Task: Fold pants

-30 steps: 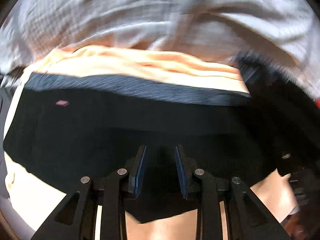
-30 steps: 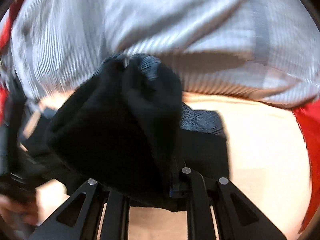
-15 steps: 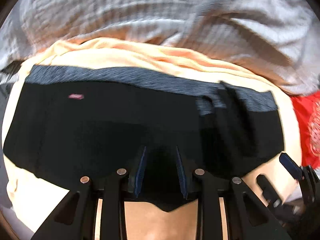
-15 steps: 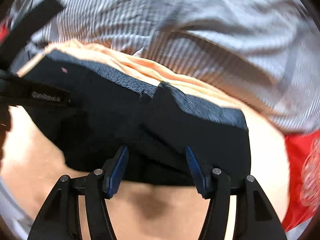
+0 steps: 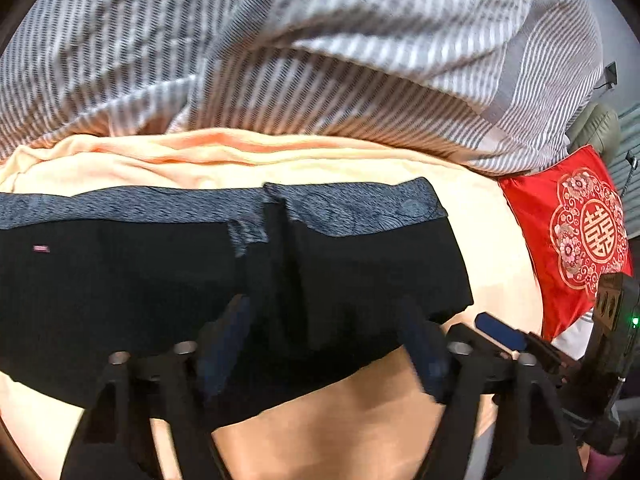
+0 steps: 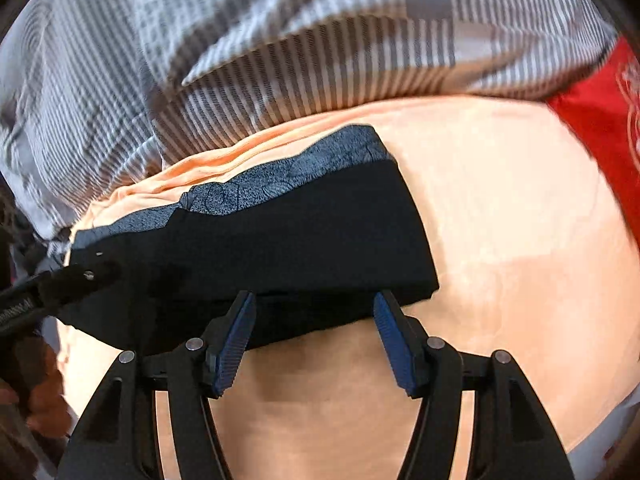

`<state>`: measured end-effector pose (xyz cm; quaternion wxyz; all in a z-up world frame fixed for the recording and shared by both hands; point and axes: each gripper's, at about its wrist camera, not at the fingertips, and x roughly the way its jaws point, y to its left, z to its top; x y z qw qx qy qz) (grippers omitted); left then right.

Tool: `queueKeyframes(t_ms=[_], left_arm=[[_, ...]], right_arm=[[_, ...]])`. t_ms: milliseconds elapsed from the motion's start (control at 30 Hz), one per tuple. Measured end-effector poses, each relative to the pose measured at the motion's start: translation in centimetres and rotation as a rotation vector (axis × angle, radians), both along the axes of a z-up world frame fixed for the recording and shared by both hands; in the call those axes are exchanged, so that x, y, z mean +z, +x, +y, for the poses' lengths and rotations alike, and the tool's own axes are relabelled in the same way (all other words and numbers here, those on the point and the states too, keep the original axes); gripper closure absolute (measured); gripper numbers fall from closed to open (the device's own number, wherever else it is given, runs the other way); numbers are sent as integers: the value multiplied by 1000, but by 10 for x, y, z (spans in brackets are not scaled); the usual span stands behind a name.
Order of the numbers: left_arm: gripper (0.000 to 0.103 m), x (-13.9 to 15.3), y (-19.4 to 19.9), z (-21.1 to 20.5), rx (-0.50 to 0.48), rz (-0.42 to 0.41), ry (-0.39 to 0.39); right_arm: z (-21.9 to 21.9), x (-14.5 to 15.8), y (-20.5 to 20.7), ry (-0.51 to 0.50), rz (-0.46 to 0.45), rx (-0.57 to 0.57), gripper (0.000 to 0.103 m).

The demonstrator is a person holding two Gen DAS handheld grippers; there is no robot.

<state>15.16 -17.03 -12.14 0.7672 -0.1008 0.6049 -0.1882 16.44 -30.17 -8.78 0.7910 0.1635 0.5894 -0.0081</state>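
The black pants [image 5: 152, 292] with a grey patterned band [image 5: 352, 208] along the far edge lie flat on the peach blanket [image 5: 360, 420]; one end is folded over the middle. They also show in the right wrist view [image 6: 288, 240]. My left gripper [image 5: 328, 344] is open and empty over the near edge of the pants. My right gripper [image 6: 316, 336] is open and empty at the near edge of the folded end. The right gripper's finger shows in the left wrist view [image 5: 500, 328].
A grey striped duvet [image 5: 320, 60] is bunched along the far side of the blanket. A red embroidered cushion [image 5: 580, 240] lies at the right. Bare peach blanket [image 6: 500, 240] stretches right of the pants.
My right gripper let go of the pants end after laying it over the middle, then opened and drew back. My left gripper opened wider and drew back a little.
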Motion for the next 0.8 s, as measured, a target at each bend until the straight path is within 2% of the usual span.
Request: queueKeyframes(t_ms=[67,133,233,300,400,467,600,700,800], left_arm=[[63,-3,-4,-6,-16,37,-6],[65,-12,-5,-14,-38,71,20],[98,-33,-6,-18,-53,146,39],[98,-31,-11,-14,-55,138,25],[98,-29,-21,-14,-82,104,88],[98,-45,-26,-16,-74,149,112],[98,-59,-34,-22,-78,120,156],[98,-50,-37,-21,-79,96,159],[98,-23,-37,-15,-68,40,178]], right_arm=[[-2,-3,-3,16,12,-10,38],[-4,-5,-7,30,22,-21,40],[-8,-10,-8,51,42,-43,44],[-12,-11,-10,72,55,-55,50],[-15,-5,-15,75,47,-57,51],[-16,-6,-18,68,55,-52,51],[-18,-11,-22,85,85,-59,51],[-23,-4,-19,90,60,-49,51],[-34,1,-5,104,41,-42,51]])
